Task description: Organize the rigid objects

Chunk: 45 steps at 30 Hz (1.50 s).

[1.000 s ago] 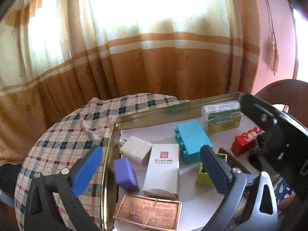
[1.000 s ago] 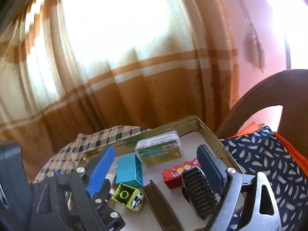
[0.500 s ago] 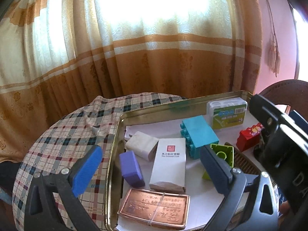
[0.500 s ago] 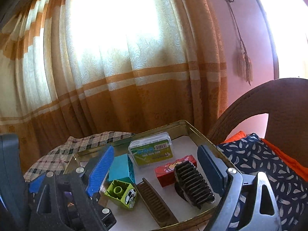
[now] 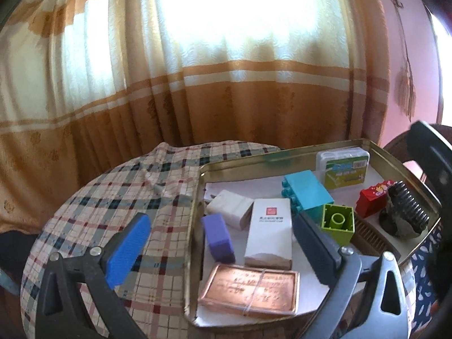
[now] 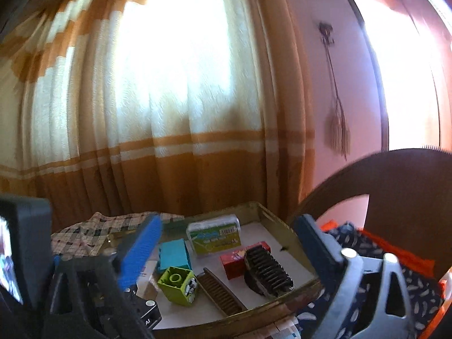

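You had the tray (image 5: 401, 163) well stocked: white box (image 5: 269, 233), purple block (image 5: 217, 234), copper plate (image 5: 251, 292), charger (image 5: 230, 209), teal brick (image 5: 306, 195) and green brick (image 5: 337, 221) sat inside, with the floss case (image 5: 343, 168) at upper right. The hair clip (image 6: 267, 272), red block (image 6: 236, 258) and comb (image 6: 220, 292) lay there too. Your left gripper (image 5: 223, 254) hung released over the tray's left edge. Your right gripper (image 6: 226, 251) was widening, nothing between its pads. Nothing lay loose on the cloth (image 5: 113, 203), so little looked left.
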### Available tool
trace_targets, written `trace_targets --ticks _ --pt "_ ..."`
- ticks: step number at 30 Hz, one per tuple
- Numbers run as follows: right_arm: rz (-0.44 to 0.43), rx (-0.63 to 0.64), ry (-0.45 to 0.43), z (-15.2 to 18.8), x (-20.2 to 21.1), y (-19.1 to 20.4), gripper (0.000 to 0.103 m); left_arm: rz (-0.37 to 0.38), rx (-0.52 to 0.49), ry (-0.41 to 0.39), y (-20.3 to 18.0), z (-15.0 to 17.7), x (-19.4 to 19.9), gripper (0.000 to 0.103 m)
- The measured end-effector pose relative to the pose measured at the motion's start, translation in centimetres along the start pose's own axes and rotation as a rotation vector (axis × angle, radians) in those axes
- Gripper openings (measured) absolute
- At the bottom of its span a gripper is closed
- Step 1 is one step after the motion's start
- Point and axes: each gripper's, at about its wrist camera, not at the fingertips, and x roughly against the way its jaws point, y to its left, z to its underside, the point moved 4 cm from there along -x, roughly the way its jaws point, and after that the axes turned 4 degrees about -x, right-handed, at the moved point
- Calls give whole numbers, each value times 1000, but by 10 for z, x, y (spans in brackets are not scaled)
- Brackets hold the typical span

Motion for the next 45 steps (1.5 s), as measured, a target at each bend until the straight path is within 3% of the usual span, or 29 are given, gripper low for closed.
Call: trace_targets --ticks 3,8,13,24,45 --pt "-8 39 -44 0 14 12 102 7 57 -2 14 3 6 102" --pt "-12 20 -5 1 7 11 102 -21 77 -32 28 7 17 102" --pt "-17 -28 -19 1 11 2 102 -45 110 -46 42 10 22 102" --pt "-13 -82 -3 3 15 -7 102 -79 86 -129 40 9 42 103" --pt "-23 -77 -11 4 22 -4 102 -98 71 -111 39 9 43 103"
